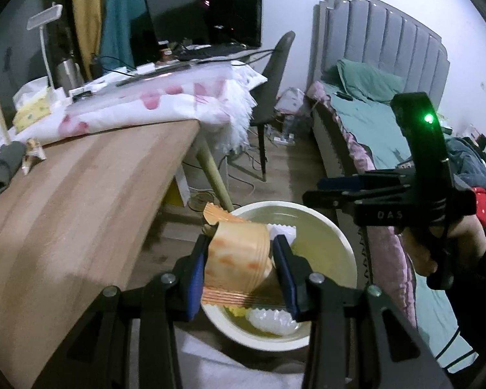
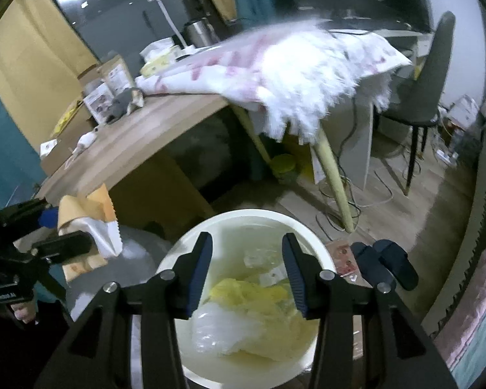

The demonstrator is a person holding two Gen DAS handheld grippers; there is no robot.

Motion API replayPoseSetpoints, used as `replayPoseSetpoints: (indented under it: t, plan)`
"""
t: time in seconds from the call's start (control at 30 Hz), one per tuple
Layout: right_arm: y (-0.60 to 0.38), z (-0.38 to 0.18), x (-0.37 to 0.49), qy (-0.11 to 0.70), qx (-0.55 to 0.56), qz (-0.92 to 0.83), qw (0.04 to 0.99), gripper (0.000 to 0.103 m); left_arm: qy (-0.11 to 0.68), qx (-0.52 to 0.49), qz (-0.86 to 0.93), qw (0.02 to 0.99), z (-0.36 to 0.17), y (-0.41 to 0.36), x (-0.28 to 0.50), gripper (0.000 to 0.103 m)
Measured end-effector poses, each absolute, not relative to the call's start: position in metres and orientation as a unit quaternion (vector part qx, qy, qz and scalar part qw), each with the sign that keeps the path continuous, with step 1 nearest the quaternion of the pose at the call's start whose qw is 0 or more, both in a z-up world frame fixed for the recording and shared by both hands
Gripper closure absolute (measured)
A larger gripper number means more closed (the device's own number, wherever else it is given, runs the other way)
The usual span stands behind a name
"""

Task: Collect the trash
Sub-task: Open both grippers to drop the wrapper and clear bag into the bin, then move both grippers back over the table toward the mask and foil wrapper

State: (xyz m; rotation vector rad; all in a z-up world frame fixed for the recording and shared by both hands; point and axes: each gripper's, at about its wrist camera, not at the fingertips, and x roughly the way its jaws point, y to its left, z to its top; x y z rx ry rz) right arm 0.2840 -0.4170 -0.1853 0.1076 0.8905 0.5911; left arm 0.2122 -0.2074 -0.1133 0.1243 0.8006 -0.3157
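Observation:
My left gripper (image 1: 239,259) is shut on an orange snack wrapper (image 1: 236,256) and holds it over the near-left rim of a cream trash bin (image 1: 333,230). In the right wrist view the wrapper (image 2: 90,214) and left gripper (image 2: 58,227) show at the left, beside the bin. My right gripper (image 2: 248,269) is open and empty above the bin (image 2: 191,243), which holds yellow and clear plastic trash (image 2: 243,317). The right gripper also shows in the left wrist view (image 1: 320,191), to the right of and above the bin.
A wooden table (image 1: 81,210) stands to the left with small wrappers (image 1: 32,154) and a grey cloth (image 1: 5,167) on it. A bed (image 1: 372,123) is on the right. Dark slippers (image 2: 382,265), a chair (image 2: 431,81) and cables lie on the floor.

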Motion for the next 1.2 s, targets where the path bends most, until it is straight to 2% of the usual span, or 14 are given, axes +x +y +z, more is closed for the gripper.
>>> replayPoseSetpoints:
  t: [0.2, 0.27, 0.33, 0.37, 0.7, 1.2]
  plan:
    - [-0.435, -0.192, 0.283, 0.432, 0.065, 0.256, 0.862, 0.061, 0.409, 0.058, -0.174, 0.894, -0.124, -0.225, 0.235, 0.063]
    - [-0.438, -0.194, 0.283, 0.435, 0.067, 0.249, 0.863, 0.061, 0.417, 0.052, -0.181, 0.889, -0.127, -0.228, 0.242, 0.054]
    - [-0.438, -0.194, 0.283, 0.437, 0.068, 0.245, 0.863, 0.061, 0.423, 0.041, -0.185, 0.886, -0.13, -0.228, 0.247, 0.028]
    - [-0.438, -0.194, 0.283, 0.437, 0.068, 0.244, 0.863, 0.061, 0.422, 0.035, -0.187, 0.886, -0.13, -0.226, 0.249, 0.027]
    - [-0.404, -0.18, 0.287, 0.432, 0.05, 0.266, 0.86, 0.061, 0.406, 0.011, -0.163, 0.899, -0.111, -0.193, 0.247, 0.027]
    - [-0.324, -0.128, 0.292, 0.398, 0.004, 0.321, 0.86, 0.061, 0.369, -0.01, -0.094, 0.925, -0.068, -0.109, 0.226, 0.027]
